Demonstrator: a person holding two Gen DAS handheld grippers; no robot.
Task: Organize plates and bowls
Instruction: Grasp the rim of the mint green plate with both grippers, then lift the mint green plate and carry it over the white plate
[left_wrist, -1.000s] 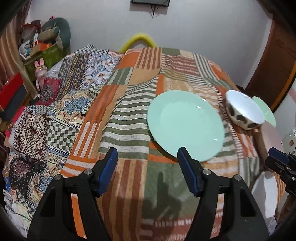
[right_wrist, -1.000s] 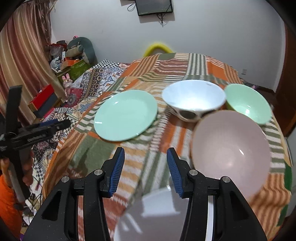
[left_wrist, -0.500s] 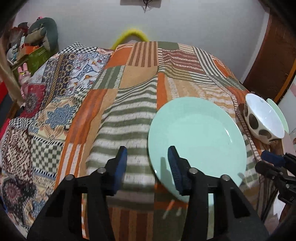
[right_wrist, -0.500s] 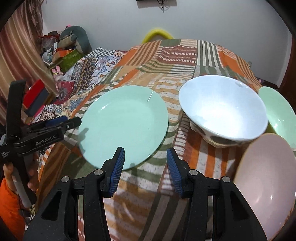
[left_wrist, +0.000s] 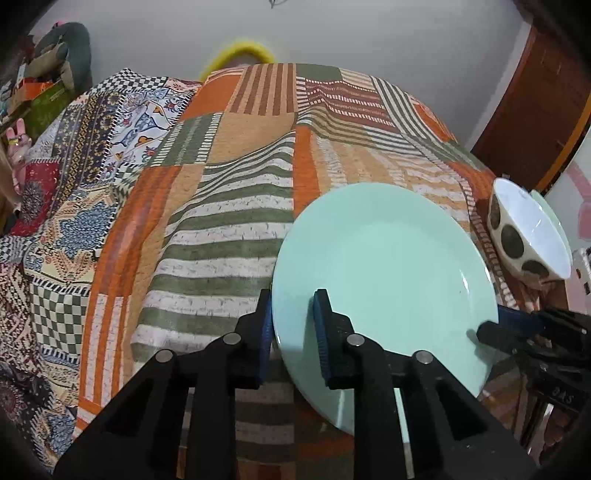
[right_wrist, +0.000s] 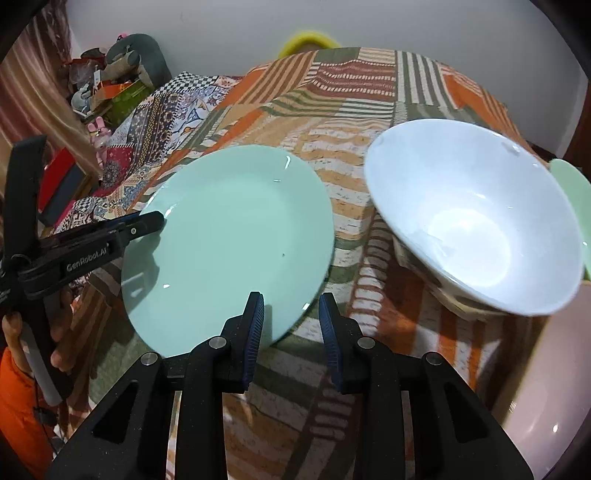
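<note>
we've got both grippers on the mint green plate (left_wrist: 384, 266), which sits on the patchwork quilt (left_wrist: 229, 206) toward its near edge. our left gripper (left_wrist: 293, 332) straddles the plate's left rim, one finger under or outside the edge and one over the top face, jaws narrowed around it, though we can't tell if the pads are actually biting yet. our right gripper (right_wrist: 291, 321) is at the plate's near-right rim, jaws spread with a clear gap, one finger over the plate and one off it, so not gripping anything. the white spotted bowl (right_wrist: 476, 221) sits just beside the plate on the right, with a green bowl (right_wrist: 576, 199) peeking out behind it and a pink plate (right_wrist: 554, 369) at the lower right. what could go wrong, we reckon: the plate is thin and glossy, so a pinch on just the rim could let it pivot and slide out when lifted. the quilt is soft and lumpy, so the under finger might snag fabric instead. and swinging it right could clip that white bowl since it's so close.
</note>
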